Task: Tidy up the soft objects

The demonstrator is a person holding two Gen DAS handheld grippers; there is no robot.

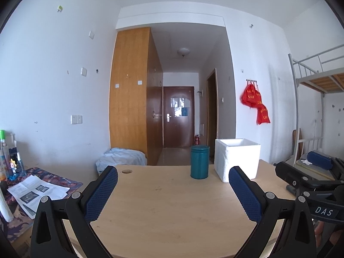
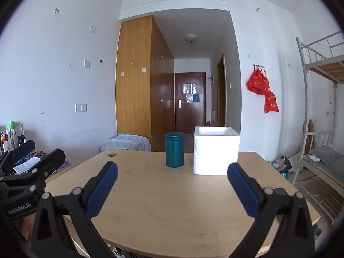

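A white foam box point(image 1: 237, 159) point(image 2: 216, 151) with an open top stands at the far right of the light wooden table point(image 1: 163, 206) point(image 2: 163, 200). A teal lidded canister point(image 1: 199, 161) point(image 2: 174, 149) stands upright just left of it. My left gripper point(image 1: 173, 182) is open and empty, held above the near part of the table. My right gripper point(image 2: 172, 179) is open and empty too, also above the near table. Each gripper shows at the other view's edge. No soft object lies on the table.
A pale blue cloth bundle point(image 1: 121, 158) point(image 2: 126, 143) lies on the floor behind the table. A side surface at the left holds papers point(image 1: 36, 191) and bottles point(image 1: 4, 150). A metal bunk bed point(image 2: 322, 107) stands at the right. Red bags point(image 2: 263, 88) hang on the wall.
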